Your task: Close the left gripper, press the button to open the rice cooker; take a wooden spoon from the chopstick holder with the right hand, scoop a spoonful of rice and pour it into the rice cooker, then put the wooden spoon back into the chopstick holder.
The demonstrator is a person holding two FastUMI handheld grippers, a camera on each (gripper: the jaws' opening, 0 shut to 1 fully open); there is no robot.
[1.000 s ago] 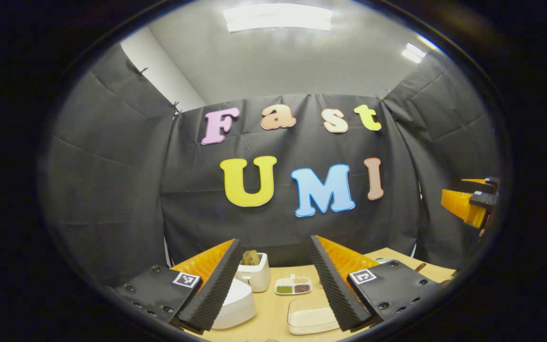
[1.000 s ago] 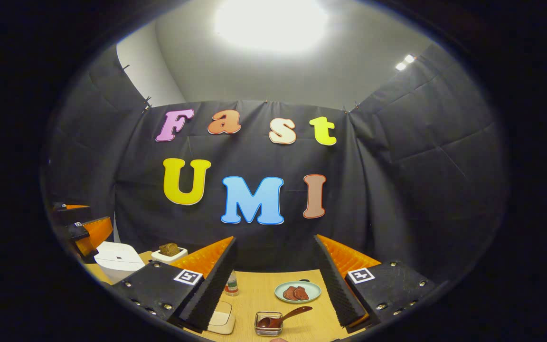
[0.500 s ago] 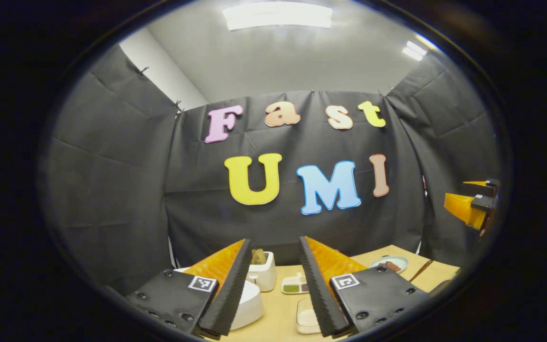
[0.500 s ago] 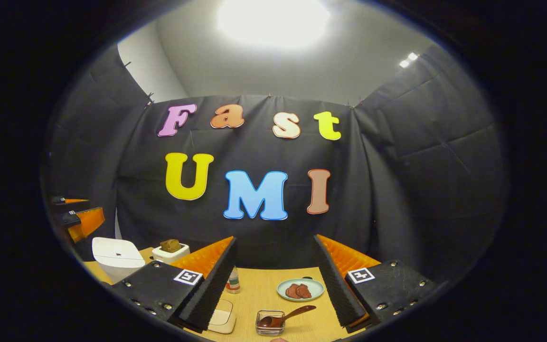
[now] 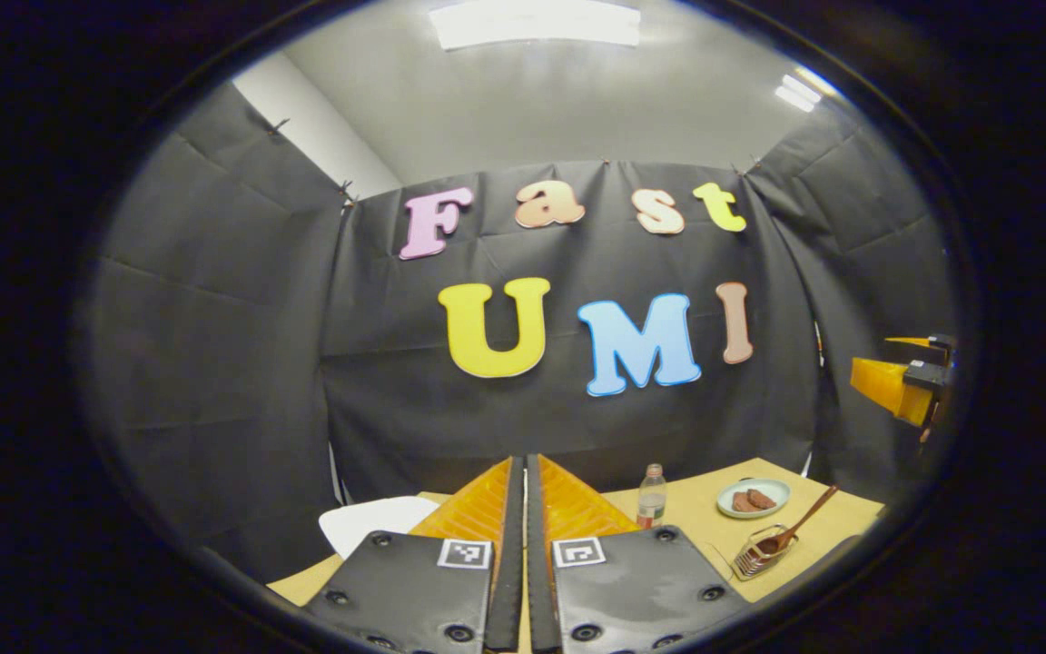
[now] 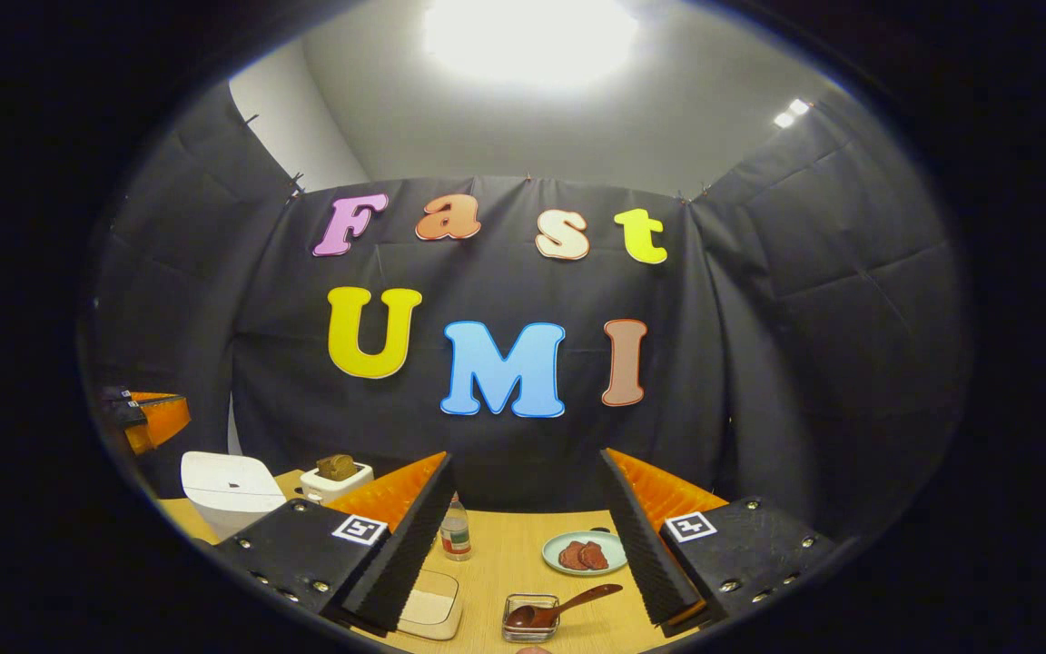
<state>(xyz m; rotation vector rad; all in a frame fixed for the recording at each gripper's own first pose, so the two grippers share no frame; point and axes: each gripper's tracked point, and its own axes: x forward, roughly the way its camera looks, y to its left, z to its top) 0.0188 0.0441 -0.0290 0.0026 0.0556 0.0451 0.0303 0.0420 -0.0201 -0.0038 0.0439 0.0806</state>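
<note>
Ribbed pads line both grippers. Left gripper, in the left gripper view: fingers pressed together, nothing between them, held above the near edge of the table. It also shows at the far left edge of the right gripper view, raised above the table. Right gripper, in the right gripper view: fingers set wide apart, holding nothing, above the table; it appears too at the far right of the left gripper view, raised well clear of the tabletop.

Rice cooker: white, lid down, at the left end of the table, below the left gripper. Part of its lid shows beside the closed fingers in the left gripper view.

Wooden spoon: bowl resting in the chopstick holder, handle slanting up to the right. The holder sits on the table between the right gripper's fingers, near the front edge. Left gripper view shows the same pair, spoon in holder.

Rice container: shallow, just left of the holder, partly hidden behind the right gripper's left finger.

Other items: bottle behind the container; plate with dark slices behind the holder; toaster with bread, right of the cooker
</note>
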